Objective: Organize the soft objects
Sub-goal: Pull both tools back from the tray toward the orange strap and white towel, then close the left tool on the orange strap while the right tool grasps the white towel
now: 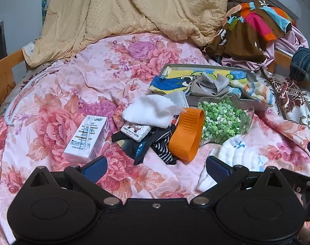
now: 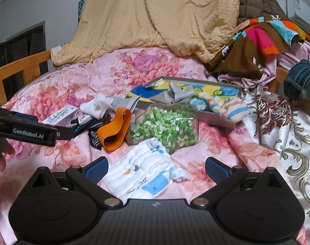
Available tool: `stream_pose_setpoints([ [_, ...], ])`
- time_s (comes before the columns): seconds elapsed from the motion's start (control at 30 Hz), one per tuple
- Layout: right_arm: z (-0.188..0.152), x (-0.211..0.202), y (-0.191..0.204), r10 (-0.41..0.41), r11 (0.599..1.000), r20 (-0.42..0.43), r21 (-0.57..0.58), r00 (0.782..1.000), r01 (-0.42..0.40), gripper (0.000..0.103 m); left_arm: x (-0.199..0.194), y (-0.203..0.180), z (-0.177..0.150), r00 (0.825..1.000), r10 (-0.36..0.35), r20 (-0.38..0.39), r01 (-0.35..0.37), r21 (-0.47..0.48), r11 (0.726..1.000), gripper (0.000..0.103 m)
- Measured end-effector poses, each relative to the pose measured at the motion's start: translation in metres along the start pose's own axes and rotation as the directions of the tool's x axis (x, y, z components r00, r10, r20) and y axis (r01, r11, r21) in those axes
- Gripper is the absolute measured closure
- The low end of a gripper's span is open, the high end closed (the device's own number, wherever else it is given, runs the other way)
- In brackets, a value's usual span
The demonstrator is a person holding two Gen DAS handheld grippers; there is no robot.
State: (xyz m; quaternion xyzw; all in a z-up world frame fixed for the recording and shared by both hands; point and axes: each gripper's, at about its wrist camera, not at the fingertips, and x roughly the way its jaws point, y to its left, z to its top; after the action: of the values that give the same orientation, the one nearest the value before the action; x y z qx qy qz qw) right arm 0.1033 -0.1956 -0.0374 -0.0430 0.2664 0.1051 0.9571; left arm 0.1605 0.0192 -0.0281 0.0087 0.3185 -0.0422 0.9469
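Observation:
A grey tray [image 1: 257, 105] [image 2: 216, 117] on the floral bed holds a cartoon towel [image 1: 181, 79], a grey cloth [image 1: 210, 85] [image 2: 179, 94] and a striped sock [image 1: 259, 94] [image 2: 226, 107]. In front lie a white cloth [image 1: 152, 110] [image 2: 97, 105], an orange band [image 1: 186, 134] [image 2: 116, 130], dark dotted fabric [image 1: 163, 147] and a white folded cloth [image 1: 234, 153] [image 2: 146, 171]. My left gripper [image 1: 156, 166] is open and empty before the pile. My right gripper [image 2: 157, 168] is open around the white folded cloth, above it.
A clear bag of green pieces [image 1: 222, 120] [image 2: 165, 128] lies beside the tray. A white box [image 1: 87, 136] [image 2: 58, 115] and a small packet [image 1: 135, 130] sit left. A yellow quilt [image 1: 134, 16] and clothes [image 1: 255, 32] are piled behind. Wooden bed rails [image 2: 18, 69] stand left.

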Motion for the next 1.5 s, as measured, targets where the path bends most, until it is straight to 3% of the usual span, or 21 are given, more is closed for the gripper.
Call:
stream_pose_setpoints([
  [0.3,-0.017,0.020,-0.004,0.034,0.999,-0.085,0.032,0.996,-0.032,0.000,0.019,-0.010,-0.006,0.994,-0.017,-0.106,0.022,0.047,0.999,0.001],
  [0.47,-0.024,0.029,-0.004,0.058,0.998,-0.120,0.019,0.991,-0.056,0.000,0.025,-0.012,-0.007,0.991,-0.027,-0.127,0.034,0.049,0.998,0.001],
  [0.63,-0.025,0.039,-0.003,0.055,0.998,-0.132,-0.007,0.990,-0.056,0.000,0.033,-0.017,-0.003,0.997,-0.005,-0.083,0.013,0.090,0.996,0.001],
  [0.8,-0.028,0.051,-0.002,0.076,0.997,-0.134,-0.008,0.988,-0.077,0.000,0.045,-0.028,-0.003,0.999,0.049,-0.010,-0.046,0.229,0.972,0.001],
  [0.97,-0.025,0.059,0.003,0.084,0.995,-0.085,-0.052,0.993,-0.089,0.000,0.056,-0.033,-0.003,1.000,-0.007,-0.009,0.009,0.282,0.959,0.001],
  [1.17,-0.023,0.067,0.004,0.111,0.986,-0.064,-0.120,0.992,-0.118,0.000,0.064,-0.044,0.001,0.996,-0.062,0.061,0.033,0.402,0.915,0.001],
  [1.37,-0.022,0.081,0.002,0.126,0.978,-0.070,-0.157,0.990,-0.136,0.000,0.086,-0.039,0.004,0.988,-0.156,-0.020,0.152,0.354,0.923,0.001],
  [1.5,-0.021,0.090,0.003,0.153,0.975,-0.082,-0.147,0.985,-0.164,0.000,0.100,-0.037,0.002,0.985,-0.167,-0.042,0.171,0.337,0.926,0.001],
])
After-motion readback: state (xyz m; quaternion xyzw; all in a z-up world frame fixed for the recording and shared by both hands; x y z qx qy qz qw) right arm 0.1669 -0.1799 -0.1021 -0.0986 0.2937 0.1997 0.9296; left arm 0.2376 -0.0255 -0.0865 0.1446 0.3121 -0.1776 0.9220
